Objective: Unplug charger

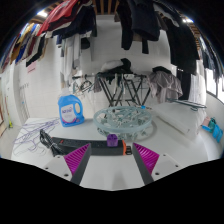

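Observation:
A black power strip [108,149] lies on the white table [110,175] just ahead of my fingers, an orange switch [126,151] at its right end. A small purple charger [111,138] stands plugged into its top. My gripper [111,160] is open, the magenta pads [75,157] spread wide on either side of the strip and nothing pressed between them. The strip and charger sit slightly beyond the fingertips, roughly centred between them.
Beyond the strip stands a round glass dish [125,122]. A blue detergent bottle [68,110] is to the left, wire hangers [38,140] lie nearer on the left. A drying rack [125,88] and hanging clothes [135,25] fill the background.

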Demonstrator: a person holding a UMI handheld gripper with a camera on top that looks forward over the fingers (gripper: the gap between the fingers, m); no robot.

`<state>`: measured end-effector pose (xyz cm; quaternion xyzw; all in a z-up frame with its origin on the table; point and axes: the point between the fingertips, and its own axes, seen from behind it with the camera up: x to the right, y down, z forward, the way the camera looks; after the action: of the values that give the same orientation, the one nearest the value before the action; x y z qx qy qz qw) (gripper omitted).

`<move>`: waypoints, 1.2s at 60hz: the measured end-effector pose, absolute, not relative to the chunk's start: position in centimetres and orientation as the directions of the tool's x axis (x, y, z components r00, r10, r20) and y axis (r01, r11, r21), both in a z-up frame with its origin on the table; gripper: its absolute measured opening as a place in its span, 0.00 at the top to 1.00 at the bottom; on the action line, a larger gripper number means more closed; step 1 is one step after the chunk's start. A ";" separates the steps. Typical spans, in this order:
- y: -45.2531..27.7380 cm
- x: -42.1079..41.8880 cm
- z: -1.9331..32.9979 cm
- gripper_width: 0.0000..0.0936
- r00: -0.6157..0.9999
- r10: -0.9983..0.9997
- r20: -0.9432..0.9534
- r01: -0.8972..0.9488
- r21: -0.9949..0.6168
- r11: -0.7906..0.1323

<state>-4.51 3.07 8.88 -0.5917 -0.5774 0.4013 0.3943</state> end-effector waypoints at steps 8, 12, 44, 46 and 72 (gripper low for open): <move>2.9 -8.2 7.6 0.08 0.001 1.000 -0.018 0.360 -0.933 -0.017; 2.7 -10.0 6.8 0.07 -0.002 1.000 -0.021 0.365 -0.931 -0.019; 2.1 -15.6 3.1 0.10 -0.012 1.000 -0.018 0.376 -0.926 -0.013; 2.3 -15.8 3.2 0.14 -0.003 1.000 -0.026 0.374 -0.927 -0.023; 3.3 -16.6 3.4 0.88 0.009 0.999 -0.052 0.382 -0.923 -0.052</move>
<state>-16.62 3.27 3.36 -0.6005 -0.5749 0.4064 0.3790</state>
